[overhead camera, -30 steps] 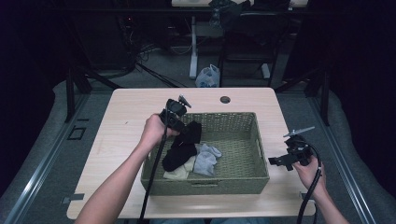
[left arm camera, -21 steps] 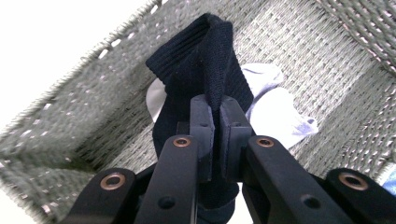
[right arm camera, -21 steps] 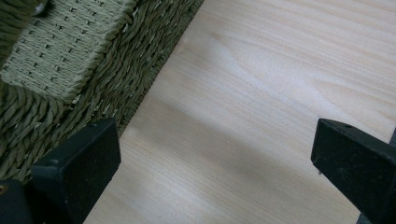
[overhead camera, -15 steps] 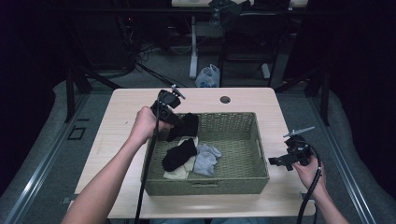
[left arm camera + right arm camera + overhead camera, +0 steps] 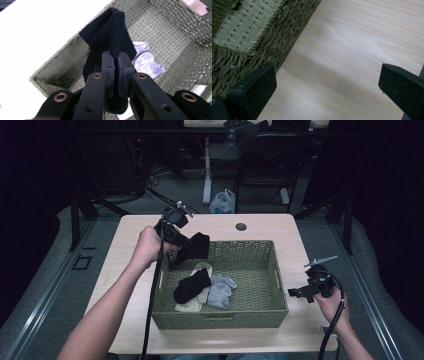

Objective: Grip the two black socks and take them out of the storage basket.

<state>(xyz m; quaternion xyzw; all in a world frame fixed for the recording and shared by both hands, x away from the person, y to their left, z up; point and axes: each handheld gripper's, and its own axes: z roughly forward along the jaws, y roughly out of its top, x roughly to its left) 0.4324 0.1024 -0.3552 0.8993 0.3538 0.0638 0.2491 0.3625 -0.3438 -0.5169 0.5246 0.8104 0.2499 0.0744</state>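
The left gripper [image 5: 181,241] is clamped on a black sock [image 5: 194,246], its jaws pinched tight on the fabric, and holds it in the air over the far left corner of the woven basket [image 5: 220,321]. In the left gripper view the sock [image 5: 110,37] rises in a fold from between the two pads; its lower end hangs behind the jaws, so how long it is cannot be made out. The left hand [image 5: 146,246] wraps the gripper's body and hides most of it from above.

Inside the basket, towards the left side, lie a second black sock [image 5: 191,286], a cream sock [image 5: 194,300] mostly covered by it, and a grey sock [image 5: 222,290] just to the right, touching the others. In the left gripper view the grey sock [image 5: 147,61] is partly hidden behind the hanging one.

The right gripper [image 5: 301,292] rests in the right hand [image 5: 331,304] over the table [image 5: 300,240], just to the right of the basket and apart from it. Its jaws stand wide with nothing between them; the right gripper view shows bare wood between the two tips and the basket's wall [image 5: 262,37] at the left edge, cut off by the frame.

A round hole [image 5: 241,226] sits in the table's far edge. The room beyond is dark; a pale plastic bag [image 5: 223,201] on the floor is the one thing there that can be made out.
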